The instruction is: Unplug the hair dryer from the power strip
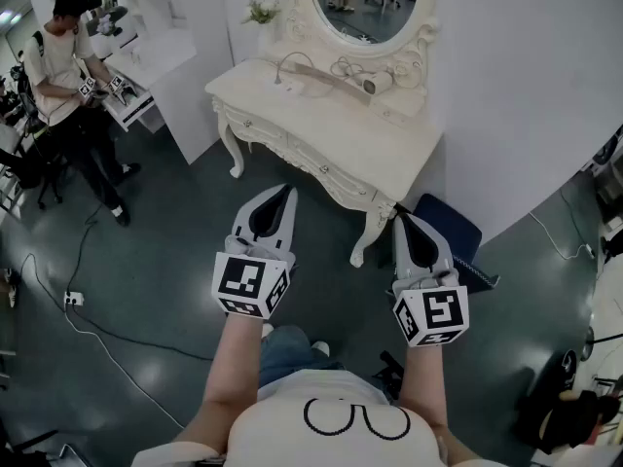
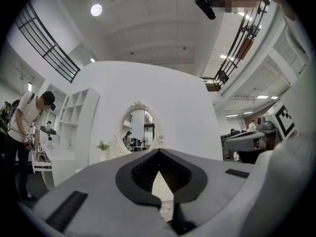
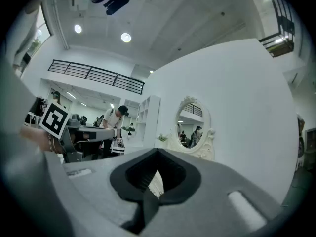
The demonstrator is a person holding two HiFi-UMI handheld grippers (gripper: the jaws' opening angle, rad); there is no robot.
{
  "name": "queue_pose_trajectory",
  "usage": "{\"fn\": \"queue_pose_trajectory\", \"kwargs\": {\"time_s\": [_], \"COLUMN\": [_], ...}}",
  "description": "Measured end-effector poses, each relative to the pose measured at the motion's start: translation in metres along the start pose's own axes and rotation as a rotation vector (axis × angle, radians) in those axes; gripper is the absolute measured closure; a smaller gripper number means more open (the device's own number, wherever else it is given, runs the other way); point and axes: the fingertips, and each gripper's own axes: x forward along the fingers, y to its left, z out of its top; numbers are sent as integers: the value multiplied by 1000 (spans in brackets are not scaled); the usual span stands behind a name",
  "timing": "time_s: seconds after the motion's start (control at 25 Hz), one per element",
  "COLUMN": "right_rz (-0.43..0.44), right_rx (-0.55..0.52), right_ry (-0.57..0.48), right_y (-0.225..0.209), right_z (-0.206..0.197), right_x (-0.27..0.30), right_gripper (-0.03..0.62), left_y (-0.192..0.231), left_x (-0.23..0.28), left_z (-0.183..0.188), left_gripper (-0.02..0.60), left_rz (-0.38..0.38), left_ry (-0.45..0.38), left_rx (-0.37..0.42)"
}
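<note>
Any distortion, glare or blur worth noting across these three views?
Head view: sharp, evenly lit, soft glare patches on the floor. Left gripper view: dark round vignette, ceiling lights blown out. Right gripper view: same vignette, white wall bulges strongly.

We see both grippers in light grey with black pads lining the jaws; the left gripper point(image 1: 288, 193) and the right gripper point(image 1: 400, 218) each carry a cube patterned with black squares on white. Ahead of their tips stands a cream dressing table point(image 1: 321, 129) with a cream, scroll-carved mirror frame point(image 1: 417, 52), against a white wall point(image 1: 526, 86). Beneath both tools the floor point(image 1: 165, 251) is dark grey-green. Just beyond the right gripper's tip we make out a dark blue seat point(image 1: 450, 230). Behind the cubes the wearer's shirt point(image 1: 282, 438) is white with a black line drawing, and the jeans point(image 1: 287, 350) are blue. Far to the left of the left gripper, a person point(image 1: 63, 76) wears a black cap, a pale top and black trousers.
</note>
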Motion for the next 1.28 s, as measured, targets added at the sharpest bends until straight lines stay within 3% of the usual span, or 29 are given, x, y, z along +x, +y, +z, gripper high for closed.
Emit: {"fn": "queue_pose_trajectory", "kwargs": {"time_s": [0.28,0.6,1.0,1.28], "right_rz": [12,17,10,-12], "right_rx": [5,-5,-37,-91], "right_ry": [-12,2,17,42], "right_y": [-31,-30,5,36], "right_z": [-4,-15,-7,-7], "right_x": [12,69,236,366], "right_gripper": [592,592,592,592], "left_y": [-10,41,203,314], "left_x": [27,59,137,203], "left_z": [-1,-13,-31,-42], "left_gripper": [583,583,583,583], "left_rz": [2,13,0,-79], "left_ry": [-6,17,27,42], "left_rx": [12,21,-29,-38]}}
